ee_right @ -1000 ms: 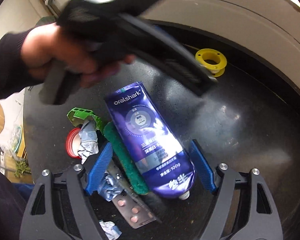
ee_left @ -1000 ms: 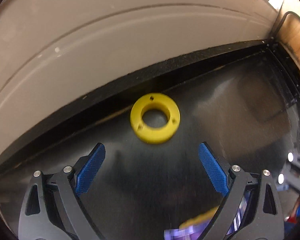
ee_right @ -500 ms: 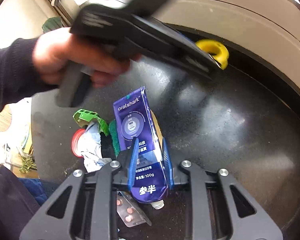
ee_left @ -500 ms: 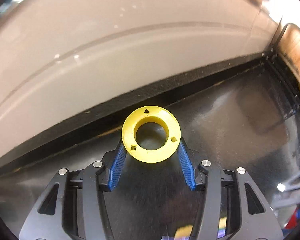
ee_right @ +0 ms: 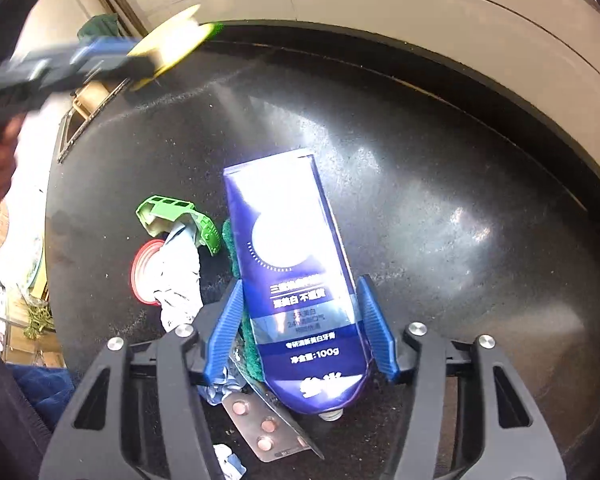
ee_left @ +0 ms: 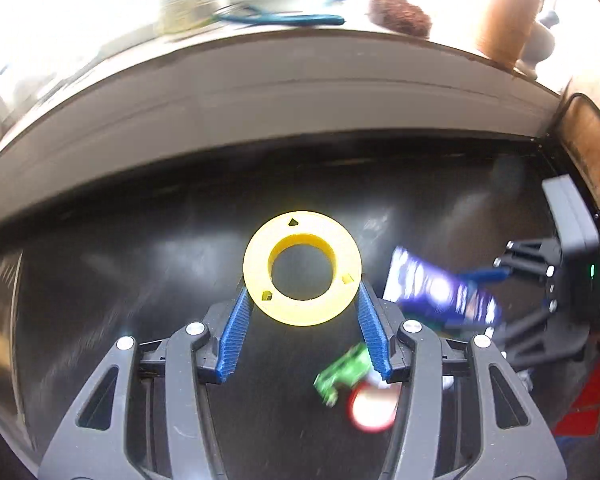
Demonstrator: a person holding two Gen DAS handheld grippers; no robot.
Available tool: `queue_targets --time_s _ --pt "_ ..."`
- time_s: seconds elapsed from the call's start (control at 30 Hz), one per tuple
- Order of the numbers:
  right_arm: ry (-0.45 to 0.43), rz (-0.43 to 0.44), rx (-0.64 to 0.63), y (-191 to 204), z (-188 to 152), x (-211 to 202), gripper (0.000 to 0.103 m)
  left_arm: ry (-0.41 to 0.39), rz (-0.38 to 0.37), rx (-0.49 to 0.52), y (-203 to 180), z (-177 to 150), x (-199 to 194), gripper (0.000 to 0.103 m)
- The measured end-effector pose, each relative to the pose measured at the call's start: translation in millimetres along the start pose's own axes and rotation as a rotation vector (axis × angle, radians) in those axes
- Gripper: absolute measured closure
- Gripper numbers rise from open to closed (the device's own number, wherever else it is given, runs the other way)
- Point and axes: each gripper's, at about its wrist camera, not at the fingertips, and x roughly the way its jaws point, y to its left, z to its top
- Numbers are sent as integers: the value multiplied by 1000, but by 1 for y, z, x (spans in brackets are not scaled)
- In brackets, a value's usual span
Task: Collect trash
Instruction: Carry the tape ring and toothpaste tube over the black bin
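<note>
Above the black counter, the left gripper clamps a yellow ring between its blue pads, lifted clear of the surface, with open dark counter to its left and ahead up to the grey wall edge. Lower right, the right gripper straddles a purple toothpaste tube; its jaws are opening, the pads standing just off the tube's sides. Crowded at the tube's left lie a green plastic piece, a red lid, crumpled paper and a pill strip. Counter right of the tube is bare to the rim.
</note>
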Motion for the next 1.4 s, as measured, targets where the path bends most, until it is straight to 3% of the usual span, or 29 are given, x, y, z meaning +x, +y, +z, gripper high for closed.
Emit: queue_targets --time_s 0.27,0.3,0.33,0.37,0.43,0.67,1.03,1.23,1.4 --pt "-77 -68 74 2 -15 -33 55 30 53 -172 28 -67 -33 53" --pt "-85 -75 86 4 -17 -38 56 30 54 -182 19 -73 -41 53" --pt "-99 -89 105 7 -20 -44 87 28 54 -189 17 -76 -45 53" --pt "-101 -92 113 9 -21 -49 92 25 52 -193 16 -80 -47 53" --pt "-108 -118 148 11 -21 -57 93 20 45 -194 18 -88 -54 53" --pt "-142 -92 208 28 -25 -85 94 -7 12 -158 2 -91 -66 53" --pt "-188 -71 172 75 -3 -116 94 -43 2 -155 16 -95 -87 53" --pt "-180 18 39 143 28 -102 94 -84 64 -233 54 -120 -117 53" --pt "-127 127 -96 219 50 -67 94 -103 174 -340 97 -172 -147 53"
